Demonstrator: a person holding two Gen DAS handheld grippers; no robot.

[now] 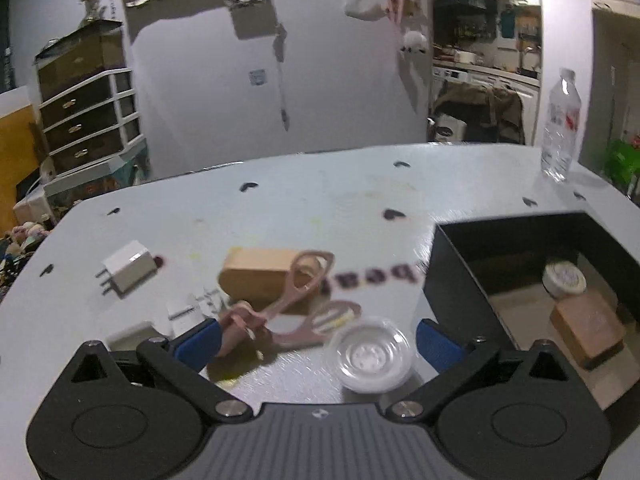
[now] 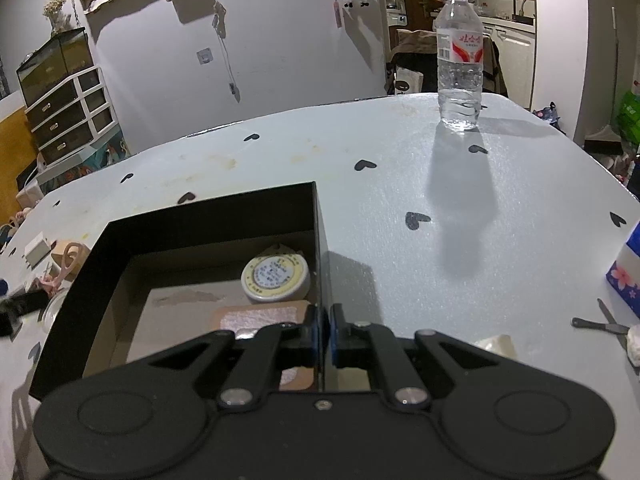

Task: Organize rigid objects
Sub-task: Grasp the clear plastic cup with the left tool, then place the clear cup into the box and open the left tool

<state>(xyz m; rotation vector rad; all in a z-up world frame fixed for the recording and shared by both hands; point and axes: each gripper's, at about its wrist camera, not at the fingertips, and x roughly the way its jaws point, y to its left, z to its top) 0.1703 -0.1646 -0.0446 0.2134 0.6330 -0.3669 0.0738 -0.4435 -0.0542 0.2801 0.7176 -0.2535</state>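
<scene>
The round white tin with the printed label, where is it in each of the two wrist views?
Left wrist view: round white tin at far right, inside the black box, beyond a tan block.
Right wrist view: the tin at centre, against the box's right wall.
Shared landmark: water bottle.

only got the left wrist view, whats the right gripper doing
Observer: The right gripper is shut on the right wall of the black box, one finger inside and one outside.
Operator: anything on the table right of the box
Observer: A blue floral tissue pack stands at the right edge.
Operator: anything else near it
Observer: A small metal tool lies on the table in front of the pack.
</scene>
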